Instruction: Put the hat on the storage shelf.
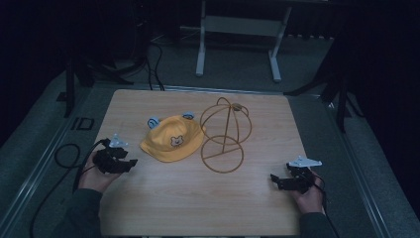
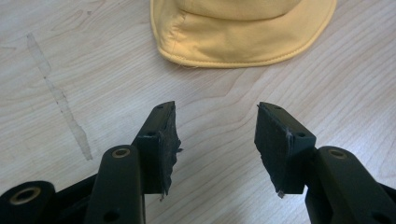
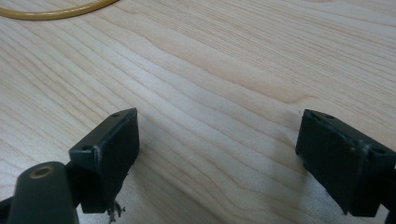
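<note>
- Now holding the left gripper (image 1: pixel 130 162) low over the wooden table (image 1: pixel 163 208), with a hand (image 1: pixel 94 176) wrapped round its back.
- Keeping its jaws wide apart, gripping nothing, bare wood showing between the worn black pads (image 2: pixel 168 140).
- Sitting just ahead of those open jaws: a yellow cap (image 2: pixel 243 32), lying flat on the table, not touching the pads.
- Showing a little bear face and two small blue ears (image 1: pixel 153 121) on that cap in the high view.
- Standing just past the cap, on its far side from the left gripper: a gold wire hat stand (image 1: pixel 225 134), round ring at the bottom, dome on top.
- Resting the right gripper (image 1: pixel 277 179) low near the table's other edge, held by the other hand (image 1: pixel 309 196).
- Spreading its jaws wide too, holding nothing.
- Peeking in ahead of the right gripper, off toward one side: a bit of the stand's ring (image 3: pixel 56 11), well apart from the pads (image 3: pixel 114 154).
</note>
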`<state>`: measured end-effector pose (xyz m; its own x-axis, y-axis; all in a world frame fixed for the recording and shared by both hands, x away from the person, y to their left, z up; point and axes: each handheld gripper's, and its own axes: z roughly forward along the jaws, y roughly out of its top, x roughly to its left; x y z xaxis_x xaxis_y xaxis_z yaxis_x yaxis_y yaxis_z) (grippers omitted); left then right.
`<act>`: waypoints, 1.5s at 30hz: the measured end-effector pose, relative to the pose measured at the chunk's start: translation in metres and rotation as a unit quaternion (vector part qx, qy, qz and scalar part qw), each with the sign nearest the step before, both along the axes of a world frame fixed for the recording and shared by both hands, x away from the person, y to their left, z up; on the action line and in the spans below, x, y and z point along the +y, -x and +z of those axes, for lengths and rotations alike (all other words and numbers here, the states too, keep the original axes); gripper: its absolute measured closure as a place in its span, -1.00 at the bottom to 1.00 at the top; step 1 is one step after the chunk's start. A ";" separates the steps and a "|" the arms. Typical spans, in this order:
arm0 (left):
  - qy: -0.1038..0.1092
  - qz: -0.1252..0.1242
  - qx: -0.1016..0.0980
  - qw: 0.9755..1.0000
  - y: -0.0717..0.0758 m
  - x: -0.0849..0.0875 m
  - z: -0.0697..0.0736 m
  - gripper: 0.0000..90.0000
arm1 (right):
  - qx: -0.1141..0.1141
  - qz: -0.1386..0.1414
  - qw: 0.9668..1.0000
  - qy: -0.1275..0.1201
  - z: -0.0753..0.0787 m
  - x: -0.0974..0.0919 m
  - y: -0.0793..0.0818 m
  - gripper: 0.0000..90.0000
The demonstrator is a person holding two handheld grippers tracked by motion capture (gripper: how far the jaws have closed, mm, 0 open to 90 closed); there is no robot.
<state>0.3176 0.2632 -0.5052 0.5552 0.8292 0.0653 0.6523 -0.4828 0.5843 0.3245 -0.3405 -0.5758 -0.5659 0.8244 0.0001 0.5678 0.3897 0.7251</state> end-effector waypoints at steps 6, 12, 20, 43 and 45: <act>-0.007 -0.020 0.001 1.000 -0.001 0.003 0.007 0.08 | 0.000 0.000 1.000 0.000 0.000 0.000 0.000 -0.70; -0.005 -0.030 -0.001 1.000 -0.004 0.002 0.010 0.08 | 0.000 0.000 1.000 0.000 0.000 0.000 0.000 -0.70; -0.012 -0.041 -0.004 0.999 -0.012 0.000 0.025 0.06 | 0.000 -0.001 1.000 0.000 0.000 0.000 0.000 -0.70; -0.034 -0.087 0.000 0.996 -0.034 -0.021 0.054 0.04 | 0.000 -0.001 1.000 0.000 0.000 0.000 0.000 -0.70; -0.036 -0.093 -0.001 0.995 -0.036 -0.023 0.055 0.04 | 0.000 -0.001 1.000 -0.001 0.000 0.000 0.000 -0.70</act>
<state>0.3534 0.2405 -0.4499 0.6977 0.7058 0.1224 0.5472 -0.6354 0.5449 0.3243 -0.3403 -0.5758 -0.5642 0.8256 0.0012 0.5688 0.3876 0.7254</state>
